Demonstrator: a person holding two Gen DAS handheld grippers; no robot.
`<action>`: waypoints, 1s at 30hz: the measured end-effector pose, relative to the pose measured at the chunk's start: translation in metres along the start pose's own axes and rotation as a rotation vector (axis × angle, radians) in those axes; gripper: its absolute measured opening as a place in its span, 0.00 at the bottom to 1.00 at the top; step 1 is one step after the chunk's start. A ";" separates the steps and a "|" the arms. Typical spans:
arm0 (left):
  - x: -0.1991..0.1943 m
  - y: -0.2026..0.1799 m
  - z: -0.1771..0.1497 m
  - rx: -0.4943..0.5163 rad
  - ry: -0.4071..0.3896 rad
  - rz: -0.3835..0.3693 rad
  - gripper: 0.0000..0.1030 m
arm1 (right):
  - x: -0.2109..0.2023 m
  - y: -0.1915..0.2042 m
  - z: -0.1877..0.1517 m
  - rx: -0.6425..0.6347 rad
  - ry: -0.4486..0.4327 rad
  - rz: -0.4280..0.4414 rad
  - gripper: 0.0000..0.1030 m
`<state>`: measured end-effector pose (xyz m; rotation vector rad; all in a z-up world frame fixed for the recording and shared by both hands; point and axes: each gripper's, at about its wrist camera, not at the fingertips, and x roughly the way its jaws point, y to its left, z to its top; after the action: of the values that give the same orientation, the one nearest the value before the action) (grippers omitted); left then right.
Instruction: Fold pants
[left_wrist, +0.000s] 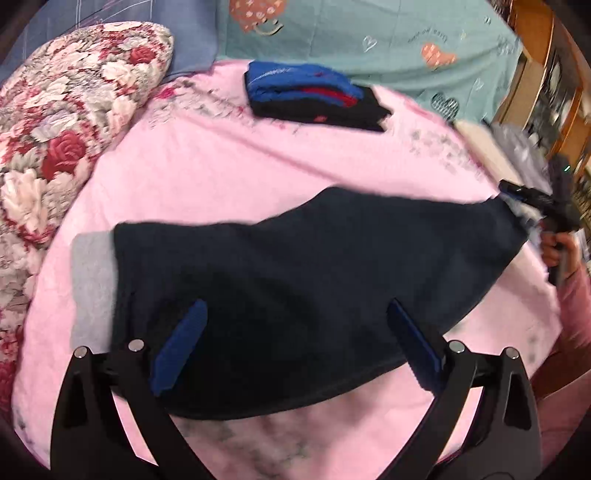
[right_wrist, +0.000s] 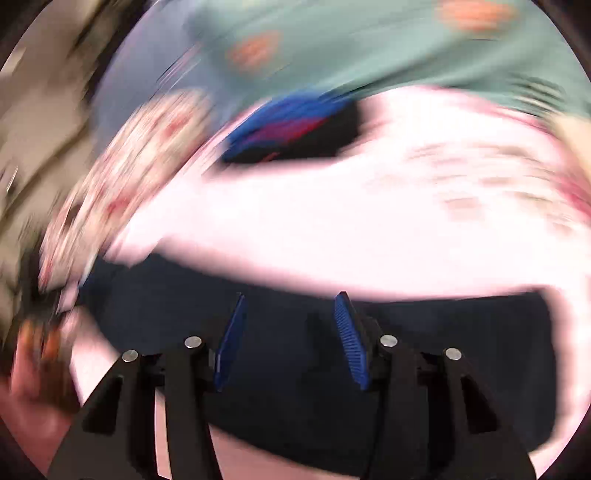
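The dark pants (left_wrist: 295, 266) are spread flat across the pink blanket (left_wrist: 229, 162), a grey band (left_wrist: 92, 288) showing at one end. The left gripper (left_wrist: 295, 332) is held above the cloth with jaws released, nothing grasped. The right gripper (right_wrist: 291, 339) is likewise parted over the fabric, though that view is heavily blurred. A fold is judged to be starting; an edge must next be pinched by both grippers.

I count one pair of dark pants (left_wrist: 295, 266) and one folded clothes stack (left_wrist: 314, 96). One floral pillow (left_wrist: 70, 140), two grippers (left_wrist: 295, 328) (right_wrist: 291, 317).
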<state>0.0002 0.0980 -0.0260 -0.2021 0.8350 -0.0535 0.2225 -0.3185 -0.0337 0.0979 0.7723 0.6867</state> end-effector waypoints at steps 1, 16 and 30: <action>0.000 -0.008 0.005 -0.003 -0.011 -0.027 0.96 | -0.013 -0.022 0.005 0.037 -0.049 -0.052 0.49; 0.089 -0.066 0.019 -0.043 0.119 -0.074 0.96 | -0.018 -0.077 0.009 -0.092 0.017 -0.268 0.07; 0.074 -0.134 0.039 0.052 0.034 -0.239 0.97 | -0.030 -0.043 0.015 -0.003 -0.008 -0.046 0.53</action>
<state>0.0831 -0.0360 -0.0276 -0.2518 0.8395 -0.3035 0.2400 -0.3680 -0.0188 0.0795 0.7636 0.6436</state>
